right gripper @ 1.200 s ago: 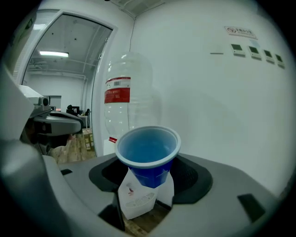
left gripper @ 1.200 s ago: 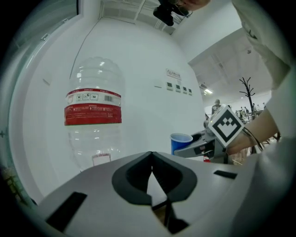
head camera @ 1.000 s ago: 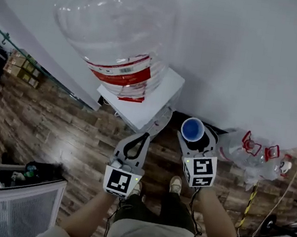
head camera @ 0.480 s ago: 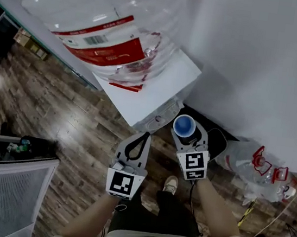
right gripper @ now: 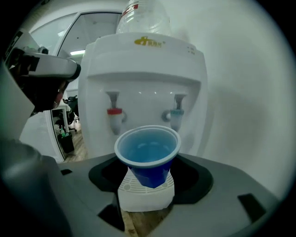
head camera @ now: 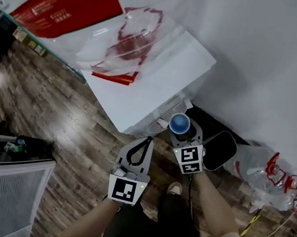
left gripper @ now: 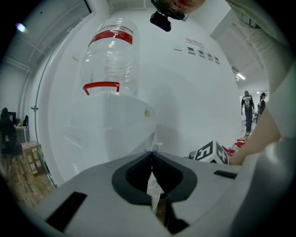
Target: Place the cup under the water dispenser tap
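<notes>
So the white water dispenser [head camera: 160, 73] with the big clear bottle [head camera: 71, 6] on top is basically filling the top left corner of the head view now. A second ago the whole bottle fit in frame. Both hands have dropped a good way since then, and the person seems to have ducked with them.

The right gripper [head camera: 180, 132] has its jaws wrapped around the blue cup [right gripper: 147, 150], gripping it upright with the mouth up, and that grip hasn't budged. The left gripper [head camera: 148, 139] hangs a bit lower and to the left, jaws pressed together on nothing, just along for the ride.

The cup was up beside the dispenser's top front corner before. Now it sits just off the front edge, down at tap level. From the right gripper view it lines up between the red tap [right gripper: 114, 113] and the blue tap [right gripper: 175, 113], with the white drip tray [right gripper: 145, 190] showing below it.

My read: the lowering part is mostly done. What's left is picking a tap, pushing the cup in under it and setting it on the tray. It's not under either spout yet.
</notes>
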The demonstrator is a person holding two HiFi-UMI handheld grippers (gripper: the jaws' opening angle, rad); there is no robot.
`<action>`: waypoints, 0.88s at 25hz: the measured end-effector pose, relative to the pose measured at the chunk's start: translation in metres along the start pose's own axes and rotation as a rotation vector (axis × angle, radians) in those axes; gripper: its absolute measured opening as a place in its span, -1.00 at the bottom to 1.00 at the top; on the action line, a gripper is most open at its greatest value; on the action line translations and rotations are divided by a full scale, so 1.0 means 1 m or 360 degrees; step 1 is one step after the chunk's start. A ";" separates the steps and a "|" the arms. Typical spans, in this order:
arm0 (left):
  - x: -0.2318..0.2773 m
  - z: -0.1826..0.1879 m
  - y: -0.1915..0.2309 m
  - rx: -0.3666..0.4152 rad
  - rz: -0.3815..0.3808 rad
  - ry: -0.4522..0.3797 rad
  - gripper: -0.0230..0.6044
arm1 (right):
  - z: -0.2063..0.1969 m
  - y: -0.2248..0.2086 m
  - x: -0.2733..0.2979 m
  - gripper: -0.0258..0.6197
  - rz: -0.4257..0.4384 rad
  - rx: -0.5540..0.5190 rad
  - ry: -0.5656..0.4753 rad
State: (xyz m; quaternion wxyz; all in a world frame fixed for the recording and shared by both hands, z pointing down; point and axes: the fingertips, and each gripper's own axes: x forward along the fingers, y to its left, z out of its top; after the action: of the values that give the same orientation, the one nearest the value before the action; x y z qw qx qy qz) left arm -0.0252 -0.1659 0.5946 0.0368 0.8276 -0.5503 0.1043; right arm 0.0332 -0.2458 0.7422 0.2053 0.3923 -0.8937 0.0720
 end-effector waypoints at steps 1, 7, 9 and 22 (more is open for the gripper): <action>0.002 -0.006 0.000 0.0002 -0.0006 0.0000 -0.91 | -0.010 0.001 0.008 -0.02 0.0004 0.0006 0.0006; 0.011 -0.034 0.000 0.0048 -0.0048 0.0012 -0.91 | -0.054 0.013 0.048 -0.01 0.0088 0.0079 0.0023; 0.011 -0.040 0.001 0.0059 -0.0056 0.0015 -0.91 | -0.063 0.020 0.056 -0.01 0.0109 0.0104 0.0026; 0.002 -0.075 0.014 -0.0010 -0.0036 0.0103 -0.91 | -0.089 0.038 0.082 0.08 0.0124 0.0153 0.0075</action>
State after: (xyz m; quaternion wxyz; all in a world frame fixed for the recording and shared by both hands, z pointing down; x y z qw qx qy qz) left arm -0.0471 -0.1601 0.6672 0.0583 0.8298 -0.5399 0.1289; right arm -0.0169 -0.2487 0.8588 0.2042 0.3648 -0.8988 0.1320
